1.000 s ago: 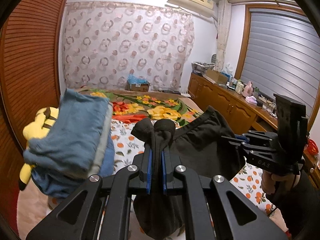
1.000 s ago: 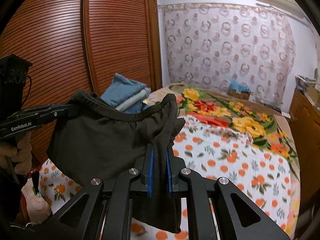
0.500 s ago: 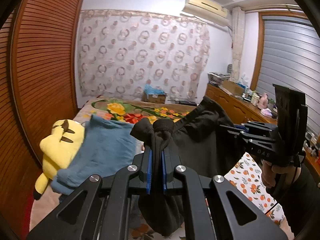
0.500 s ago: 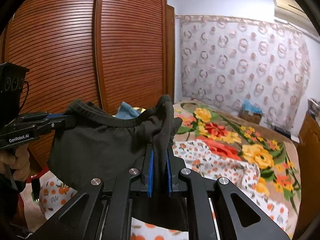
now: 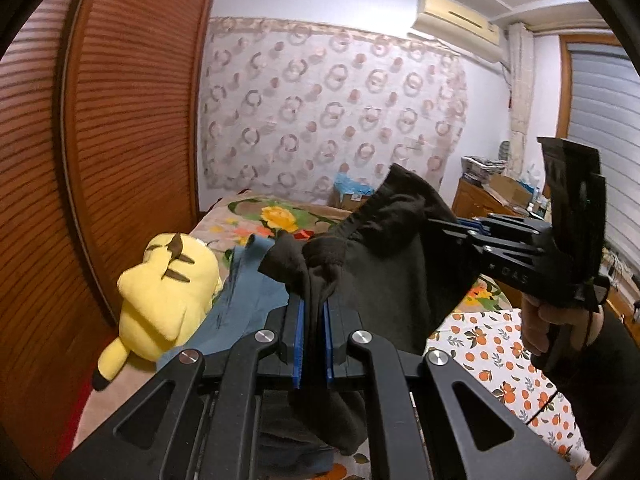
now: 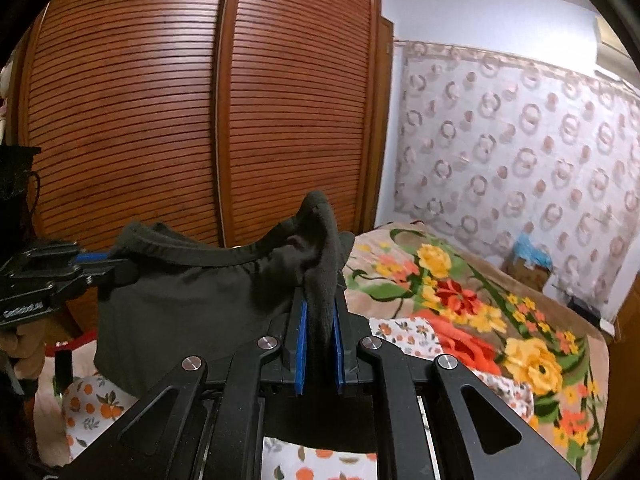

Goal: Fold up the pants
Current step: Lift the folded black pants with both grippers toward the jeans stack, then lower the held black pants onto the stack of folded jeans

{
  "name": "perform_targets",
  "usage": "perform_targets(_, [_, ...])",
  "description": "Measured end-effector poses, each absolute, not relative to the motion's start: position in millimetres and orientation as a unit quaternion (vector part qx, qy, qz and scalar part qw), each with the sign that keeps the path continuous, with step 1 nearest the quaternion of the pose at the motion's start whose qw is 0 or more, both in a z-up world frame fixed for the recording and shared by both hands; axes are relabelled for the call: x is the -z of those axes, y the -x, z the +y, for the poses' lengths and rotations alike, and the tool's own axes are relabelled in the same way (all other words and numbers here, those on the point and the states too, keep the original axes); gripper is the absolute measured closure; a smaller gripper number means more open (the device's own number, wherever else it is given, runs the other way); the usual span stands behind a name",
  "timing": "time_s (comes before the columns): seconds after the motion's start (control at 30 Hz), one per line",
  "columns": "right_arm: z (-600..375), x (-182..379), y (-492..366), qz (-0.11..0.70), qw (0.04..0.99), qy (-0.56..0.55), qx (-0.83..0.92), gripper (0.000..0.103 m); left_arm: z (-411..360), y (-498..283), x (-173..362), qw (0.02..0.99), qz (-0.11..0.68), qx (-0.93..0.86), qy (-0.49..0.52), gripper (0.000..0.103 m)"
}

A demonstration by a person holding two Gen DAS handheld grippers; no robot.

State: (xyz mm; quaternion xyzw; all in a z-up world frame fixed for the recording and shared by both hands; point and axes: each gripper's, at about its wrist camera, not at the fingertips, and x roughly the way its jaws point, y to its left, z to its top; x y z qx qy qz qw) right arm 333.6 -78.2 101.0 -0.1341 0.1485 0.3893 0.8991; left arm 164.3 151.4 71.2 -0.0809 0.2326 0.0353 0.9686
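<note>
Black pants [image 5: 384,276] hang in the air between my two grippers, waistband stretched across the top. My left gripper [image 5: 312,308] is shut on one bunched waistband corner. My right gripper [image 6: 319,312] is shut on the other corner; the pants [image 6: 188,304] spread to its left. In the left wrist view the right gripper [image 5: 444,226] comes in from the right, held by a hand. In the right wrist view the left gripper [image 6: 106,264] comes in from the left. The pant legs hang below, partly hidden by the gripper bodies.
Below lies a bed with a floral blanket [image 6: 460,300] and an orange-print sheet [image 5: 504,356]. Folded blue clothes [image 5: 256,300] and a yellow plush toy [image 5: 164,296] sit at the bed's left side. Brown slatted wardrobe doors [image 6: 160,120] stand close on the left. A wooden dresser [image 5: 480,196] lines the right wall.
Both grippers have risen with the pants and tilted upward; the bed has dropped lower in both views. The grips on the waistband are unchanged.
</note>
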Motion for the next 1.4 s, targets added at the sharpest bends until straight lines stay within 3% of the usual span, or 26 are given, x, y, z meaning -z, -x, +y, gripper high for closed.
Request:
perform_targets(0.57, [-30.0,-97.7,-390.4,0.136,0.870,0.183,-0.437,0.092,159.7,-153.7,-68.5,0.965,0.225,-0.076,0.111,0.094])
perform_targets(1.03, [-2.3,-76.7,-432.4,0.188,0.860,0.177,-0.441,0.092,178.3,-164.0,-37.7,0.948,0.268,-0.117,0.123,0.094])
perform_targets(1.13, [-0.9,-81.0,-430.5,0.187,0.861,0.171,-0.440,0.084,177.6,-163.1,-38.7,0.949,0.267,-0.116,0.122,0.093])
perform_targets(1.23, [-0.7,-84.4,-425.1,0.183,0.867,0.163,-0.434,0.074,178.9,-162.7,-39.6,0.948,0.269,-0.119,0.121,0.090])
perform_targets(1.33, [-6.8,-88.6,-421.5,0.183,0.868,0.145,-0.438,0.072,179.6,-159.7,-43.2,0.948,0.266,-0.125,0.121,0.083])
perform_targets(1.4, [-11.5,-89.2,-417.9,0.183,0.869,0.139,-0.439,0.072,179.9,-157.3,-46.5,0.949,0.262,-0.127,0.119,0.070])
